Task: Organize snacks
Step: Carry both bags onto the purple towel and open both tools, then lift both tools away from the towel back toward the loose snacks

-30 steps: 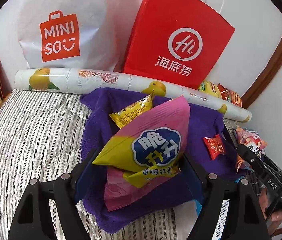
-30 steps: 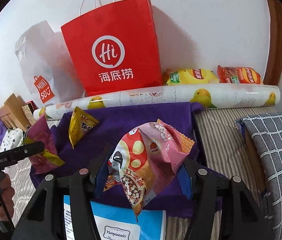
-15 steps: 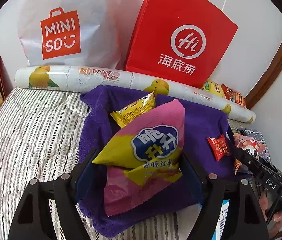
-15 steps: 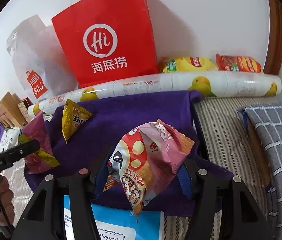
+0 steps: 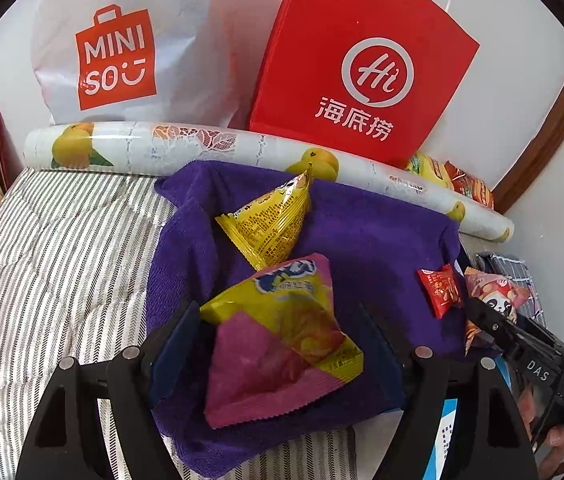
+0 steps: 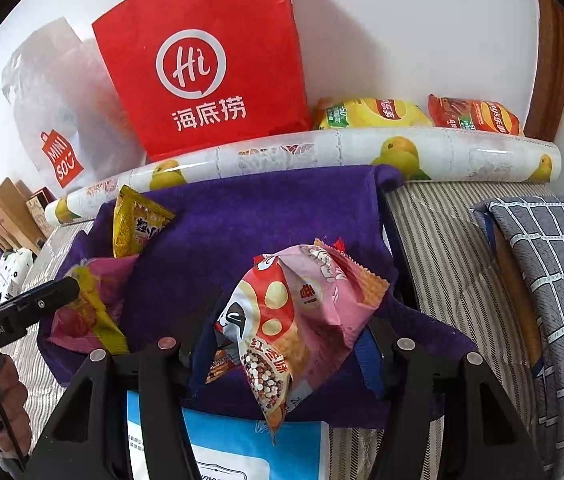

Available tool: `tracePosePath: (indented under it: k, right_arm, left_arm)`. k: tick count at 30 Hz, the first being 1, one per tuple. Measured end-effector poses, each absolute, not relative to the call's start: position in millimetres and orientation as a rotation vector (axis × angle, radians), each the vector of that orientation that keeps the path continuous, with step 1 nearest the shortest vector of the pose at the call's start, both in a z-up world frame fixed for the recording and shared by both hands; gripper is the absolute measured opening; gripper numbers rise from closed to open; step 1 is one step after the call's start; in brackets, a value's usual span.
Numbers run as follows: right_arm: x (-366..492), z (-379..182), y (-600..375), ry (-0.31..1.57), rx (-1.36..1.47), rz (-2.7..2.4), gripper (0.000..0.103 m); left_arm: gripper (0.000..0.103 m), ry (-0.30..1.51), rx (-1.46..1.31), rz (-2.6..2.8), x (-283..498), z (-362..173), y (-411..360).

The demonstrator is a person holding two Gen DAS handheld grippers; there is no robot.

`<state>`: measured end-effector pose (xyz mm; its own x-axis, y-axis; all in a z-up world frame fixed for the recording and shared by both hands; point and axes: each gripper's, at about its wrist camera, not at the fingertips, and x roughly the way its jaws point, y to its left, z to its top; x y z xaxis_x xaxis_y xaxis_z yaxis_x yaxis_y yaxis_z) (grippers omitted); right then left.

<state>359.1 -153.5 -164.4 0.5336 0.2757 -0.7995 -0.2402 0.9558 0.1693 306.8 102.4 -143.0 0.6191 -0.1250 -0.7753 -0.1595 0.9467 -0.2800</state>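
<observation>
My left gripper [image 5: 277, 344] stands open around a pink and yellow snack bag [image 5: 277, 340] that lies tipped on the purple towel [image 5: 366, 240]. A yellow packet [image 5: 273, 224] lies behind it and a small red packet [image 5: 440, 288] to the right. My right gripper [image 6: 286, 340] is shut on a pink and red panda snack bag [image 6: 294, 312], held above the towel [image 6: 249, 224]. The right view also shows the yellow packet [image 6: 137, 228], the pink and yellow bag [image 6: 85, 308] and the left gripper's finger [image 6: 37, 300].
A red paper bag [image 5: 362, 72], a white Miniso bag [image 5: 121, 52] and a rolled lemon-print sheet [image 5: 201, 148] stand at the wall. Chip bags [image 6: 414, 114] lie behind the roll. A checked cushion [image 6: 554, 280] is at right, a blue-white packet [image 6: 233, 448] below.
The left gripper has opened and the pink and yellow bag has dropped forward onto the towel. The right gripper keeps its hold on the panda bag and has moved closer to the towel.
</observation>
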Motion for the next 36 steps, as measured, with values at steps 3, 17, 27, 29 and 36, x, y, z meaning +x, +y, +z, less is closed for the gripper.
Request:
tracePosePath:
  k: [3,17,27,29,36]
  right_arm:
    - [360.1,-166.1,-154.6,0.972,0.046,0.307,0.060]
    - [352.5,-153.8,-148.9,0.914,-0.007,0.295,0.077]
    - [338.5,-126.1,-160.7,0.810,0.182,0.374,0.077]
    - [332.5,-121.7,-159.4,0.815,0.183,0.372,0.077]
    - [288.8,-98.5,-163.9,0.823,0.129,0.342,0.077]
  left_arm:
    - [0.079,0.907,-0.348,0.022,306.4,-142.7,103.6]
    - [0.081,0.845,-0.384,0.028,297.6,-127.0,108.8]
    - [0.083,0.820,-0.374,0.005,289.6,-113.2,106.9]
    - [0.083,0.807,-0.375,0.004,286.8,-110.8,107.3]
    - [0.083,0.766,-0.391,-0.030,280.3,-104.4,107.7]
